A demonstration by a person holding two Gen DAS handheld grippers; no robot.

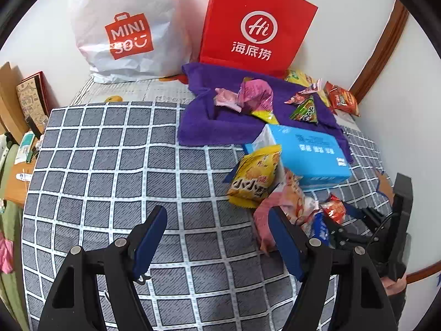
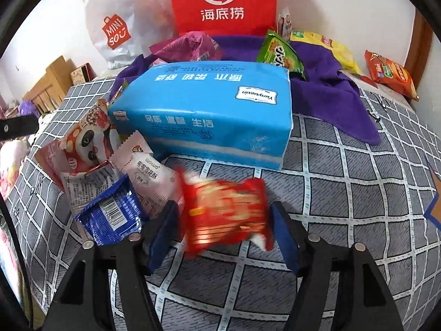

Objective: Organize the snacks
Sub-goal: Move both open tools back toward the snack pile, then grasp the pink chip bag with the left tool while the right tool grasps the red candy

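Note:
A red snack packet (image 2: 227,212) lies blurred between the fingers of my right gripper (image 2: 224,227), whose jaws stand open around it; it also shows in the left wrist view (image 1: 333,209). Left of it is a pile: a blue packet (image 2: 113,218), a pink-white packet (image 2: 148,173) and a panda packet (image 2: 88,140). A blue tissue pack (image 2: 209,113) lies behind. My left gripper (image 1: 217,237) is open and empty over the checked cloth (image 1: 110,171). A yellow packet (image 1: 255,176) leans on the tissue pack (image 1: 308,151). The right gripper (image 1: 344,220) shows at the right.
A purple towel (image 1: 220,118) holds pink, green and red packets. A white Miniso bag (image 1: 126,27) and a red paper bag (image 1: 256,24) stand at the wall. An orange-red packet (image 2: 391,74) and a yellow packet (image 2: 333,47) lie far right. A desk edge is at the left.

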